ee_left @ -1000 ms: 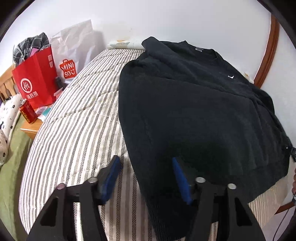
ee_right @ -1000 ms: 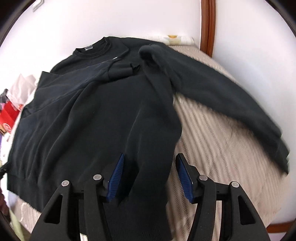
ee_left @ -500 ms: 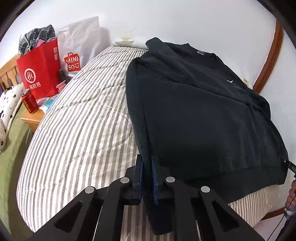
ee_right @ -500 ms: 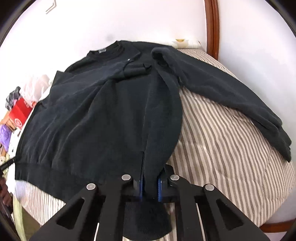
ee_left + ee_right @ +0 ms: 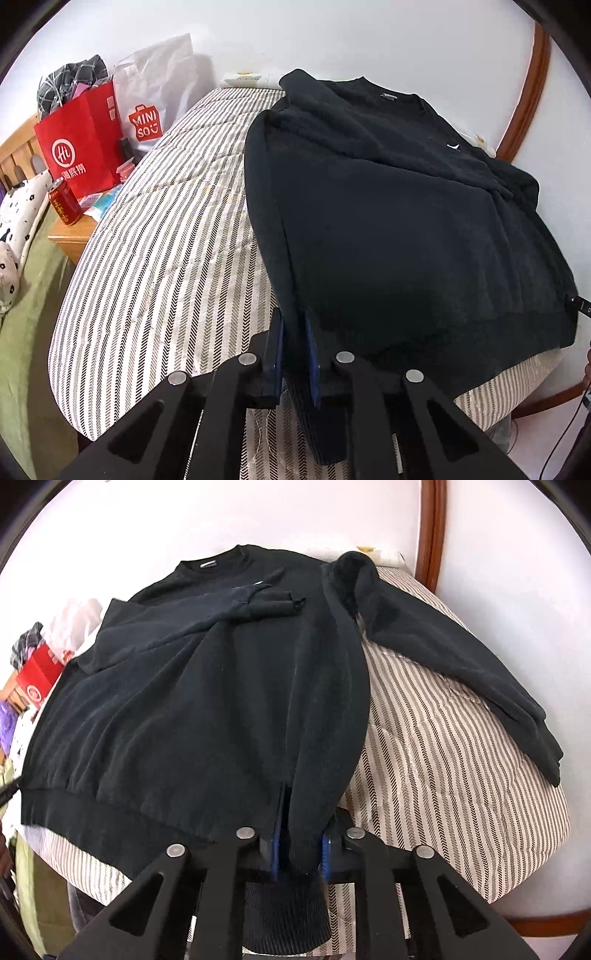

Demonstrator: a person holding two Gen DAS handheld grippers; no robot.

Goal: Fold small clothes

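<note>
Right wrist: sweater (image 5: 207, 709) collar farthest away.

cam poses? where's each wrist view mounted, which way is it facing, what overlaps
Left wrist: on the left gripper, facing down along its fingers at the black sweatshirt hem's left end; red bag left.
Right wrist: on the right gripper, facing down at the hem's right end; one sleeve lies on the striped bed.
Shared: sweatshirt, bed, red bag.
</note>
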